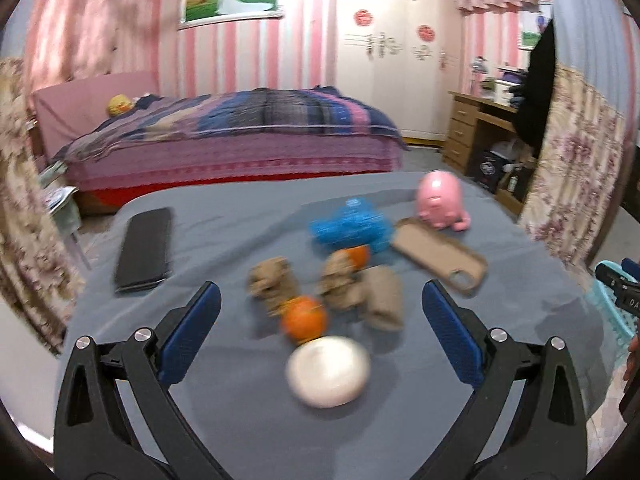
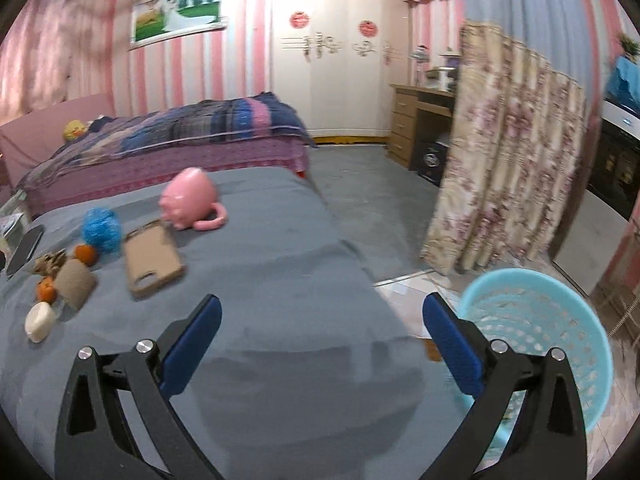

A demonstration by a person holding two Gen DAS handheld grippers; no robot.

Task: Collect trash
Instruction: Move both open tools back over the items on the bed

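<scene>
On the grey-covered table (image 1: pixel 240 420) lie crumpled brown paper wads (image 1: pixel 274 284) (image 1: pixel 382 296), two oranges (image 1: pixel 304 318) (image 1: pixel 356 256), a white oval object (image 1: pixel 328 370) and a blue mesh ball (image 1: pixel 350 226). My left gripper (image 1: pixel 320 300) is open and empty, above the table, with the near orange and the white object between its fingers in view. My right gripper (image 2: pixel 320 312) is open and empty over the table's right edge (image 2: pixel 352 252), next to a light blue trash basket (image 2: pixel 536 340) on the floor. The same items (image 2: pixel 74 282) show far left in the right wrist view.
A black phone (image 1: pixel 146 250), a tan phone case (image 1: pixel 440 254) and a pink pig-shaped mug (image 1: pixel 440 200) also lie on the table. A bed (image 1: pixel 240 140) stands behind, a wooden desk (image 1: pixel 476 128) and a floral curtain (image 2: pixel 500 160) to the right.
</scene>
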